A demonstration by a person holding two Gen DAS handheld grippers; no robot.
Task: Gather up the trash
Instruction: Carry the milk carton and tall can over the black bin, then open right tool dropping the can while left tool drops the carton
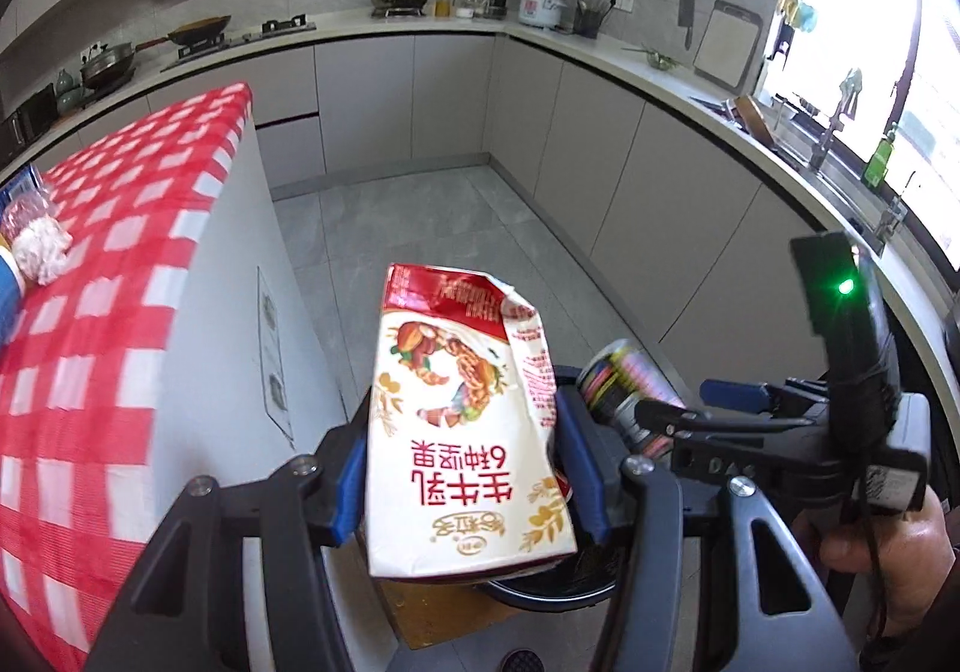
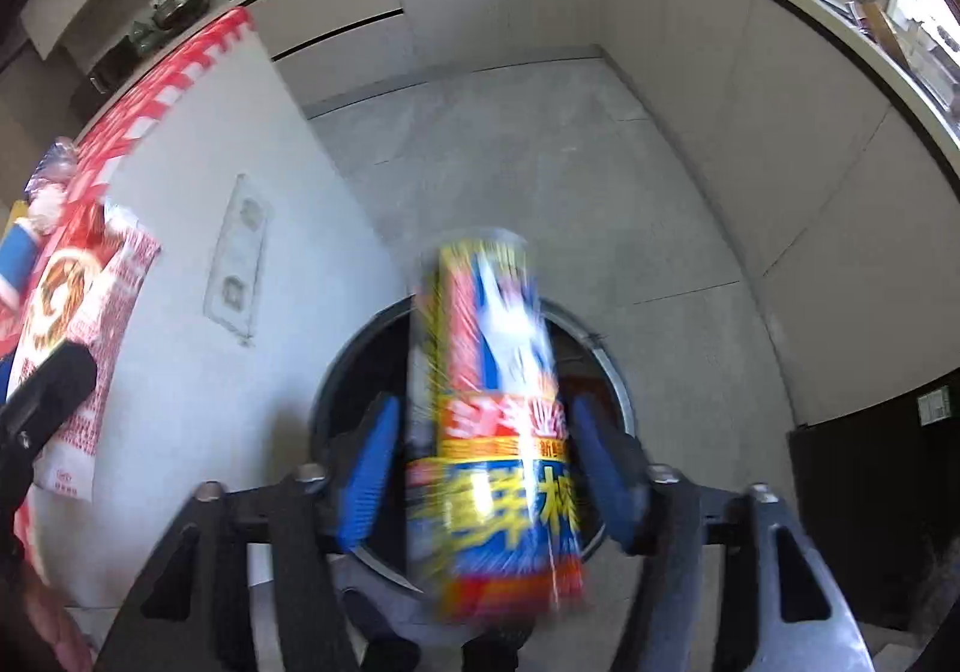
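Two pieces of trash hang over the round bin (image 2: 618, 402) on the floor. Left gripper (image 1: 465, 468), angled down, clamps the crumpled milk carton (image 1: 456, 432). Right gripper (image 2: 489, 468) points steeply down, pads parted from the blurred can (image 2: 498, 420) between them.

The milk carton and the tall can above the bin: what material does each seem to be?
Milk carton: coated paperboard, slightly glossy; its top edge is torn and creased. Tall can: probably metal with a glossy printed wrap; a silvery rim shows in the left view, but blur leaves it uncertain.

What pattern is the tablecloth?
Red-and-white checks on the tablecloth; clearest in the left wrist view.
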